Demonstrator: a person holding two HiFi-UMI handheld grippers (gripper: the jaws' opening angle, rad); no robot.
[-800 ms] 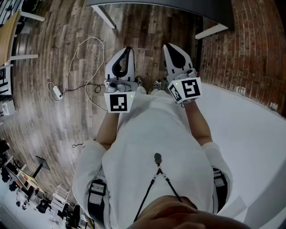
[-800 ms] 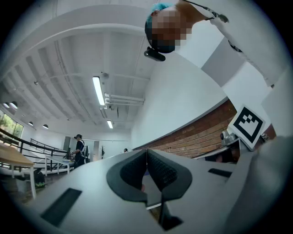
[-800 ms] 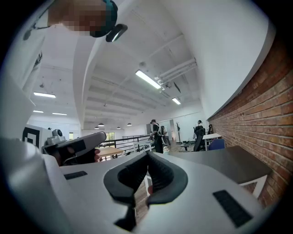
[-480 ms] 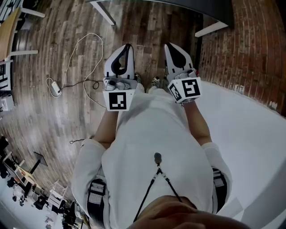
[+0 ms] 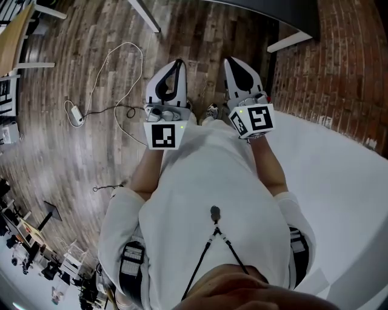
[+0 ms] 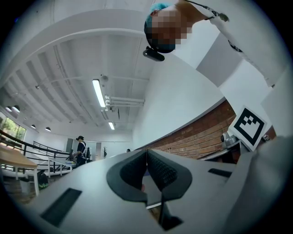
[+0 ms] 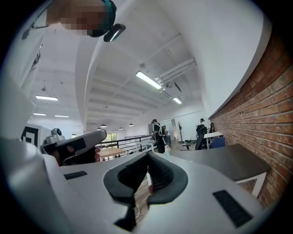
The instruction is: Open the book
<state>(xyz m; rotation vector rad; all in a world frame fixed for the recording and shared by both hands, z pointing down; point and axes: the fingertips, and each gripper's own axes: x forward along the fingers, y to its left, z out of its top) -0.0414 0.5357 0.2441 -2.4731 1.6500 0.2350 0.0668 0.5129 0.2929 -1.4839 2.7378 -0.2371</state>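
We had barely moved since a moment before: left claw point(image 5: 174, 66) and right claw point(image 5: 232, 63) stayed clenched on nothing. The book showed in no view, perhaps on the dark desk point(image 5: 273, 15) ahead; opening hadn't begun

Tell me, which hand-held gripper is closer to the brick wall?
Right. The right hand-held gripper is on the side toward the brick wall; the left hand-held gripper is past it, farther away.
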